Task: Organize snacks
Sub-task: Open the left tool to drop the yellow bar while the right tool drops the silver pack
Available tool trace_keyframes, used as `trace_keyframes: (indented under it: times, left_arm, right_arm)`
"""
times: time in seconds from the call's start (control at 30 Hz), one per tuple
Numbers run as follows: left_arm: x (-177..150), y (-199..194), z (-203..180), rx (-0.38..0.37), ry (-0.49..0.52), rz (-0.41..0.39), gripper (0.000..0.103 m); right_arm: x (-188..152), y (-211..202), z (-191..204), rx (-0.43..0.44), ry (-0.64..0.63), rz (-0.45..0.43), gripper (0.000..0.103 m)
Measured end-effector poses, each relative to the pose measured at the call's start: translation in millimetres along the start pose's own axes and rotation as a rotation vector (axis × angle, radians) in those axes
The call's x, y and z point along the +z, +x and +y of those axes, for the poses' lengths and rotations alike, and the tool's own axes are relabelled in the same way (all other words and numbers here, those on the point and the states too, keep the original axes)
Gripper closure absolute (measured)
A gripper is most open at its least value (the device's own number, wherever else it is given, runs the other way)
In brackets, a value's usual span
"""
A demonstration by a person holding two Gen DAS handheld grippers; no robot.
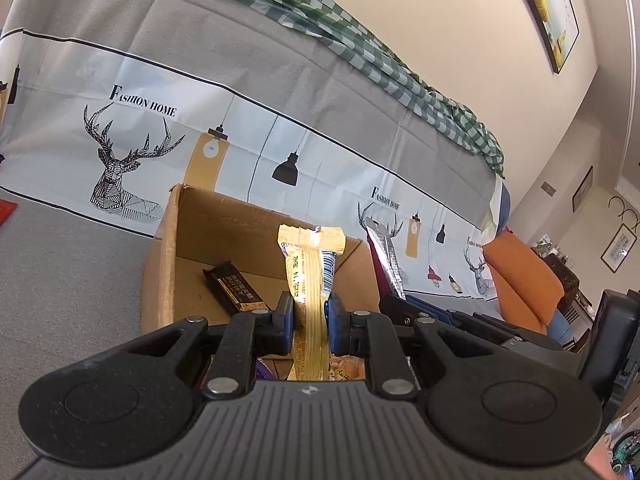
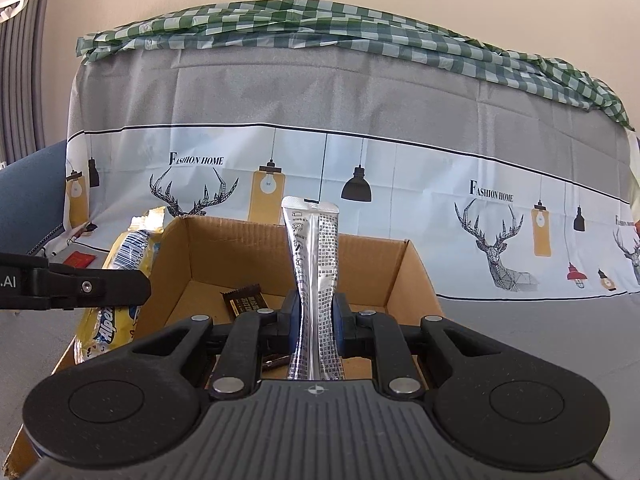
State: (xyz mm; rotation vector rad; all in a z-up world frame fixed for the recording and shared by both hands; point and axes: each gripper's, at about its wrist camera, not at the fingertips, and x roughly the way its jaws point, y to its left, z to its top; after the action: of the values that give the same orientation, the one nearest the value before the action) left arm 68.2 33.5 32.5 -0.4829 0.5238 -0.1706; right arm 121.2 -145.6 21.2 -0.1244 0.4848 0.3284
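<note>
My left gripper (image 1: 311, 312) is shut on a yellow snack packet (image 1: 310, 276) that stands upright between its pads, above the near edge of an open cardboard box (image 1: 168, 248). My right gripper (image 2: 316, 316) is shut on a silver snack packet (image 2: 314, 264), also upright, over the same box (image 2: 416, 276). A dark brown snack bar (image 1: 234, 286) lies on the box floor; it also shows in the right wrist view (image 2: 244, 300). The yellow packet (image 2: 128, 256) and the left gripper's arm show at the left of the right wrist view. The silver packet (image 1: 386, 258) shows at the right of the left wrist view.
The box stands on a grey cloth-covered surface (image 1: 72, 280). Behind it rises a backrest draped with a deer-and-lamp print cloth (image 2: 400, 184) and a green checked cloth (image 2: 320, 28). An orange cushion (image 1: 520, 276) lies at the right. A red packet (image 2: 82, 258) lies at the far left.
</note>
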Motion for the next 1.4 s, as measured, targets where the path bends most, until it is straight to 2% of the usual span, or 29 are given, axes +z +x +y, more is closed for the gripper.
trace_keyframes:
  times: [1.4]
  left_arm:
    - [-1.0,1.1,-2.7,0.000,0.005,0.004,0.085]
  right_arm:
    - [-2.0,-0.1,1.9,-0.006,-0.025,-0.012,0.085]
